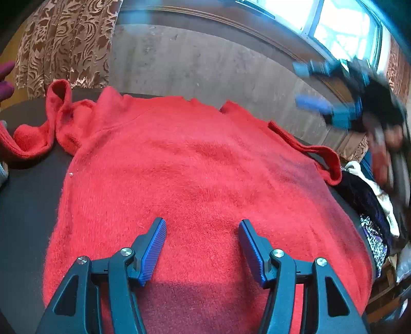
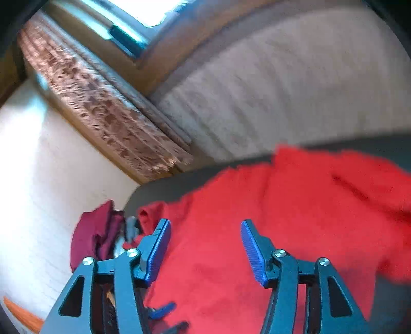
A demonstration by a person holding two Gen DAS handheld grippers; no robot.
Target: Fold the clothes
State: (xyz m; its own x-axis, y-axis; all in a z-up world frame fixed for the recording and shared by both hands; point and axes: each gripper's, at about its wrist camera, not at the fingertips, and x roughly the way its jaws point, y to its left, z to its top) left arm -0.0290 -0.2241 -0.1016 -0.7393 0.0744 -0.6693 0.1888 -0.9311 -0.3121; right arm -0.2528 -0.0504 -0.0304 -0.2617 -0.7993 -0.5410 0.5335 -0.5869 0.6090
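A fuzzy red sweater [image 1: 195,174] lies spread flat on a dark table [image 1: 28,205], one sleeve bunched at the far left [image 1: 56,120], the other hanging at the right edge [image 1: 326,159]. My left gripper [image 1: 201,226] is open and empty, hovering low over the sweater's near part. My right gripper [image 1: 305,87] shows blurred and raised at the far right of the left wrist view. In its own view it [image 2: 205,226] is open and empty above the sweater [image 2: 282,218], and the picture is blurred.
A pile of dark and patterned clothes [image 1: 372,205] lies off the table's right edge. A maroon garment [image 2: 95,233] hangs by the table's end. A grey wall, patterned curtains [image 1: 61,41] and a window [image 1: 334,23] stand behind.
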